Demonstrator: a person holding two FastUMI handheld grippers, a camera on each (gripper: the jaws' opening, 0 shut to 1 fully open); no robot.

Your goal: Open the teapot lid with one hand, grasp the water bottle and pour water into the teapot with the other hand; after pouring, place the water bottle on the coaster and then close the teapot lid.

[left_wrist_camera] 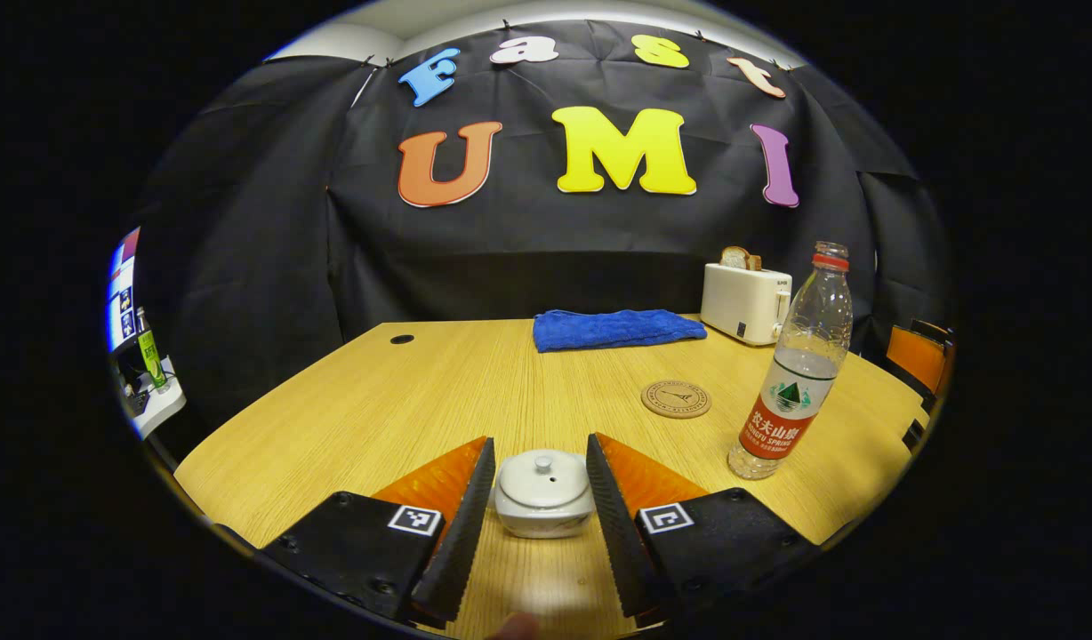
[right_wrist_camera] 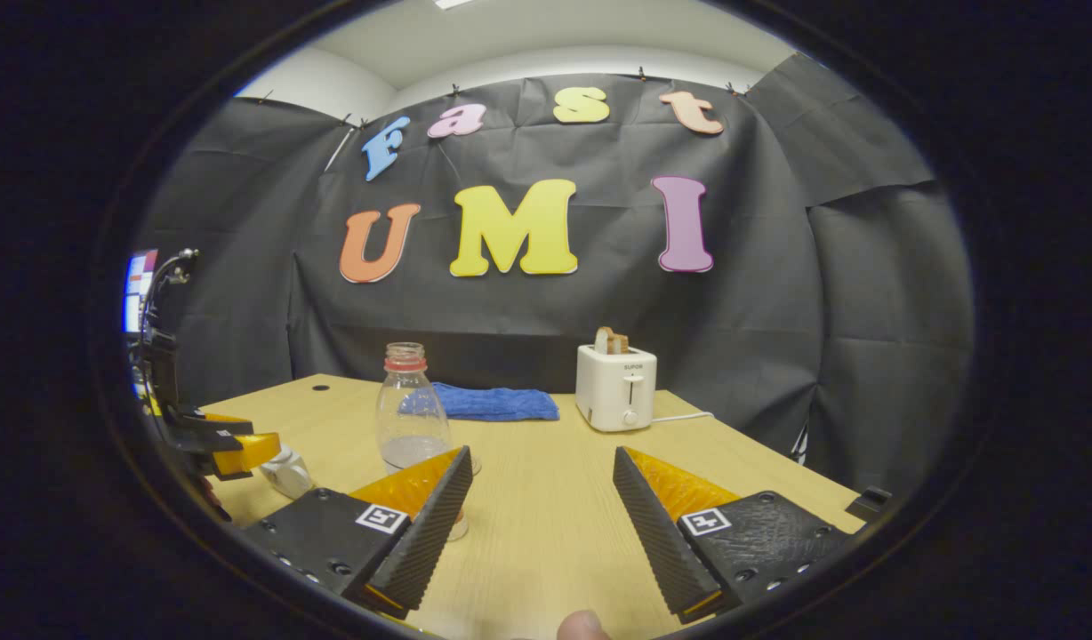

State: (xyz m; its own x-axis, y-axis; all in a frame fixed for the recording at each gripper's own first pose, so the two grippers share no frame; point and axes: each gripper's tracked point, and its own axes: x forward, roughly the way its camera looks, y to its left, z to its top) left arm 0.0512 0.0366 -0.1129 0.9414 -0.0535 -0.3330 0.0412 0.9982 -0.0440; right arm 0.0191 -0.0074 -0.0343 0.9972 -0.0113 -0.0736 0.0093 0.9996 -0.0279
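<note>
A small white teapot (left_wrist_camera: 543, 498) with its knobbed lid (left_wrist_camera: 543, 471) on stands at the table's near edge. My left gripper (left_wrist_camera: 539, 437) is open, one finger on each side of the pot, close to its walls. A clear water bottle (left_wrist_camera: 799, 364) with a red label and no cap stands upright to the right, partly filled. A round cork coaster (left_wrist_camera: 676, 399) lies between them, farther back. My right gripper (right_wrist_camera: 541, 451) is open with nothing between its fingers. The bottle (right_wrist_camera: 410, 409) stands just beyond its left finger. The left gripper (right_wrist_camera: 230, 444) and teapot (right_wrist_camera: 288, 473) appear at far left.
A folded blue towel (left_wrist_camera: 617, 329) lies at the back of the wooden table (left_wrist_camera: 404, 400). A white toaster (left_wrist_camera: 746, 302) with bread in it stands at the back right, its cord trailing off. An orange chair (left_wrist_camera: 915, 356) sits past the right edge.
</note>
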